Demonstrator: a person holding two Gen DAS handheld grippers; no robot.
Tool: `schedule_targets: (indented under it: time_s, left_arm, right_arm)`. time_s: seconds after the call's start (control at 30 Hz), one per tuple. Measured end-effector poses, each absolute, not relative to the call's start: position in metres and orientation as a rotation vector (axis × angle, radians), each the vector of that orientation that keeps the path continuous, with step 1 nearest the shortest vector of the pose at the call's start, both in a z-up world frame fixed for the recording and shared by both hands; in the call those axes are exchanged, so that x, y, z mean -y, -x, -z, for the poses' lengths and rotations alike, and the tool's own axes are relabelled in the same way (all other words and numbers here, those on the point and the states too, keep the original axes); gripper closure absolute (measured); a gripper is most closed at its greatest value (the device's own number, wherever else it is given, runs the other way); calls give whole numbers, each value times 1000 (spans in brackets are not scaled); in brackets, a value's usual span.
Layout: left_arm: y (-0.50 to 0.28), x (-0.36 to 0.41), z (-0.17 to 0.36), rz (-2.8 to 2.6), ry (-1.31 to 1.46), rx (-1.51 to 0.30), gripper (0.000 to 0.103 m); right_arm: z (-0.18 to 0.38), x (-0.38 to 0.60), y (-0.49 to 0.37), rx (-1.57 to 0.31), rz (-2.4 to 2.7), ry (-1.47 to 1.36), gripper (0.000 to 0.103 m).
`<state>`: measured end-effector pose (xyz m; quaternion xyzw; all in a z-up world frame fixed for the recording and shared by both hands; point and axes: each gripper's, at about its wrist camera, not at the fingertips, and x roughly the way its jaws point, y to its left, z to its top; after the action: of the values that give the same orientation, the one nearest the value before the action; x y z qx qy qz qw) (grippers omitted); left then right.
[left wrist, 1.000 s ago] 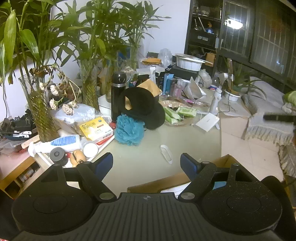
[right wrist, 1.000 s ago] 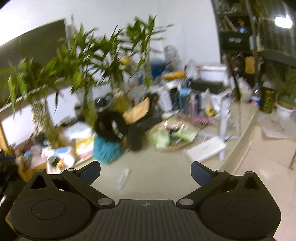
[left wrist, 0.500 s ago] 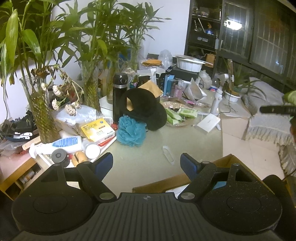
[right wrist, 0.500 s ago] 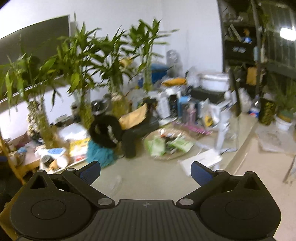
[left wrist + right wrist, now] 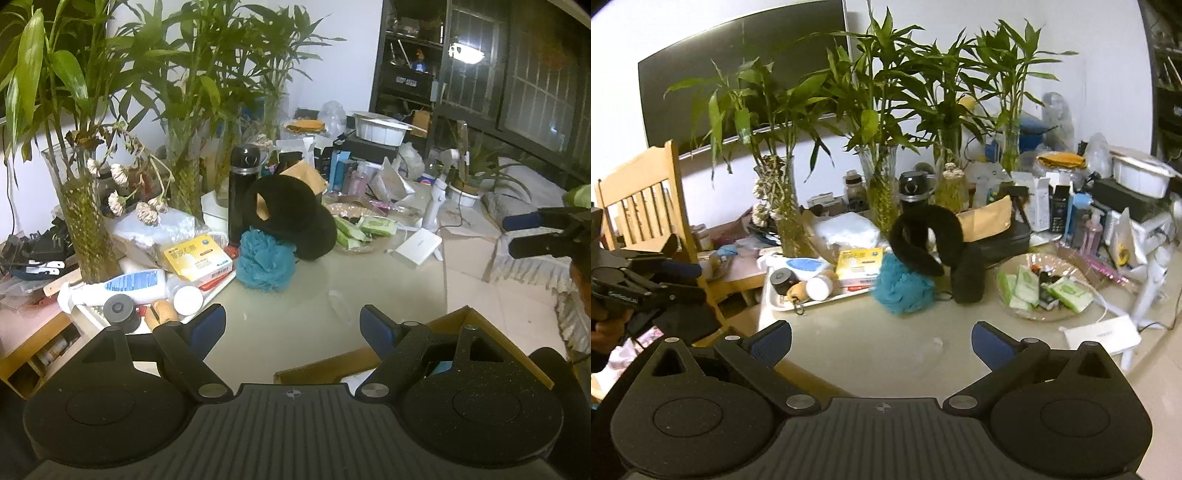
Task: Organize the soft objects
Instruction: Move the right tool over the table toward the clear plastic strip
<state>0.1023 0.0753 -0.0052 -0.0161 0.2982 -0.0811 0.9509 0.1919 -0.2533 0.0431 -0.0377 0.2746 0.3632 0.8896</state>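
A teal mesh bath sponge (image 5: 265,263) lies on the pale table, touching a black plush neck pillow (image 5: 295,214) that leans against a black flask (image 5: 242,192). Both show in the right wrist view, sponge (image 5: 903,286) and pillow (image 5: 932,243). My left gripper (image 5: 293,328) is open and empty, held back from the sponge above the table's near part. My right gripper (image 5: 881,341) is open and empty, also short of the sponge. An open cardboard box (image 5: 461,325) sits just under the left gripper's right finger.
Vases of bamboo (image 5: 882,192) line the back. A white tray (image 5: 812,301) with bottles and a yellow box (image 5: 197,258) stands left of the sponge. A glass dish of green packets (image 5: 1043,288), a white device (image 5: 419,245) and a wooden chair (image 5: 639,206) are around.
The left gripper has pulled back slightly. The right gripper has swung left and back, so the chair and the other gripper now show at its left edge. Both stay open.
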Motion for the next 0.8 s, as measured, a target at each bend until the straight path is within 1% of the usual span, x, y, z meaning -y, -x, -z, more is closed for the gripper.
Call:
schedule_targets:
  time_s: [0.4,0.8]
  left_arm:
    - [-111,-74,5,180,23,-587,23]
    - [-134,-86,13,176,27,-582,23]
  right_arm:
    - [-13,272,-210,-655,-668,70,0]
    - [17,251,-252,-696,-703,80,0]
